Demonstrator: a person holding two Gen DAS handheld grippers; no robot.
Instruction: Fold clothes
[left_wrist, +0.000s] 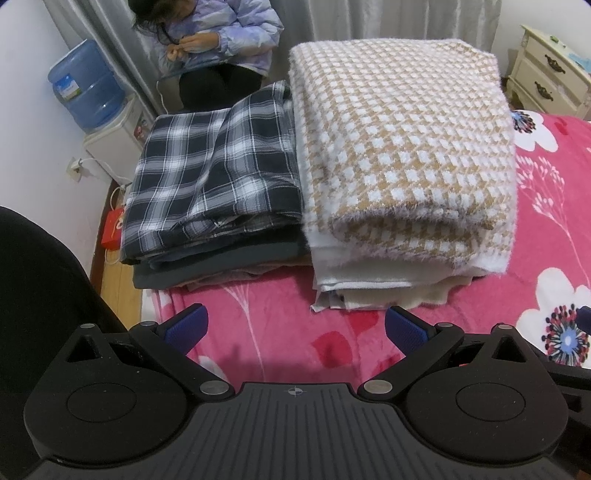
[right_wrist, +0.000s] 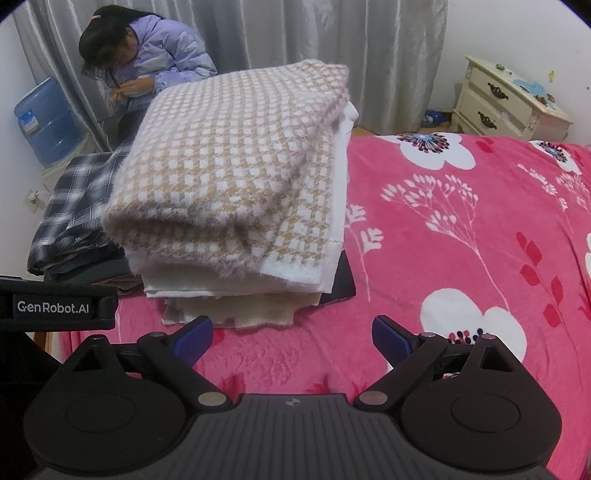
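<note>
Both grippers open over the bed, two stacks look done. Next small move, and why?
Probably back both off from the stacks. The left gripper and right gripper are open and hold nothing; the checked sweater already lies folded on its stack, the plaid shirt on the other. No unfolded garment shows on the blanket.

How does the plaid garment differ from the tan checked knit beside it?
The plaid garment is dark navy with thin white lines and looks flat-woven; the tan checked knit is pale and fuzzy. The knit's stack stands higher. Both lie folded, each topping a stack on the pink blanket.
</note>
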